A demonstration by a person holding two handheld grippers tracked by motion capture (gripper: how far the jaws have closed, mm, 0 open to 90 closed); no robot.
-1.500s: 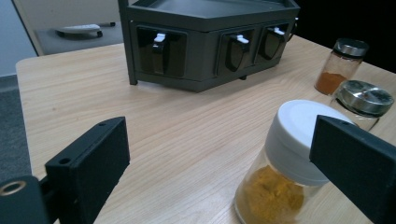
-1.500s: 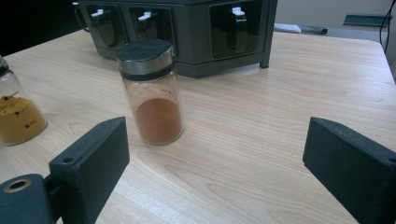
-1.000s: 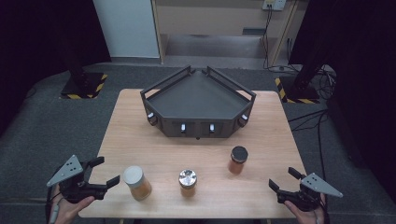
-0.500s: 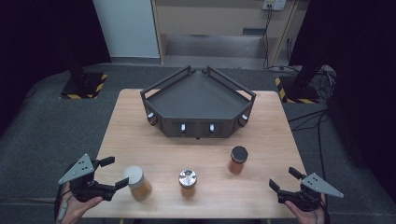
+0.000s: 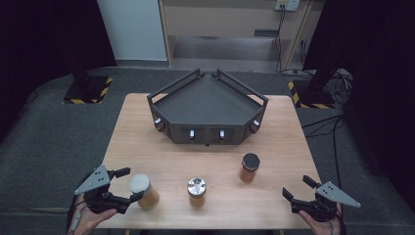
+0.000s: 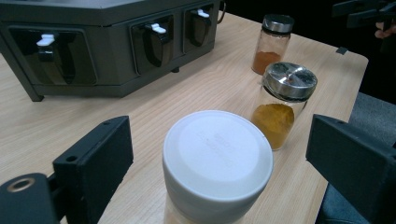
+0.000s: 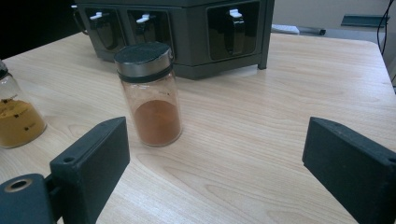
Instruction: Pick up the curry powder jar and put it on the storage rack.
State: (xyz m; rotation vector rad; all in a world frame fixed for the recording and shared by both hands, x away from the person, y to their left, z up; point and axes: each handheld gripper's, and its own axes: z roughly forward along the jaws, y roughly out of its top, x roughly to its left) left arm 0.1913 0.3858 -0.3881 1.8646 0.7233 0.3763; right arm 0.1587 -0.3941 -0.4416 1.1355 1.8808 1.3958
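The left tongs [image 5: 128,185] stand open around the white-lidded jar [image 5: 142,191] near the surface's [image 5: 147,127] front left corner; their jaws have just been closing, with gaps left on both sides of the jar. The right tongs [image 5: 297,188] hover open by the front right corner, nothing between them.

Probably a lab: black curtains [image 5: 44,39], hazard-striped stand bases [image 5: 88,93], loose cables [image 5: 337,83].

My matt black plastic left gripper [image 6: 219,172] flanks a clear glass jar [image 6: 217,168] with a smooth matt white lid; the neighbouring jar's lid [image 6: 289,80] is shiny metal; the table [image 5: 147,142] is pale wood grain.
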